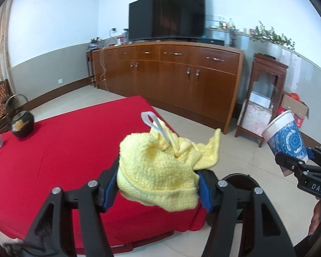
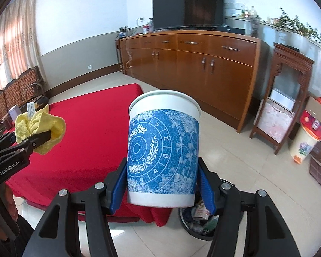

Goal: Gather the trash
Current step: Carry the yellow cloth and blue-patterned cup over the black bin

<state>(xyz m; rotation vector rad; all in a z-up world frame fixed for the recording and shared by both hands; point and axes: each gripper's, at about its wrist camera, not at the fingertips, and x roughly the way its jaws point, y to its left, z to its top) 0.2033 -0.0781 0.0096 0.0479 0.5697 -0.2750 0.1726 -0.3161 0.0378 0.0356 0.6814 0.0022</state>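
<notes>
Left gripper clamped on a bunched yellow cloth, blue pads pressing both sides, white tag sticking up out of the folds. Right gripper closed around a blue-and-white paper cup, held upright by its lower half. Both carried in the air just off the corner of the red-covered worktop, almost over the dark trash bin on the floor, already holding wrappers.

Likely risks from here:
- Cup squeezed only low on thin walls: could buckle or slip out when tipped toward the bin.
- Any liquid left inside cannot be seen; a tilt short of the bin would spill onto the tiles or the red cover.
- Loose cloth flap could snag on a pad at release.
- Grippers close together above one narrow opening: easy to knock one another.
- Cloth may not be trash at all.
</notes>
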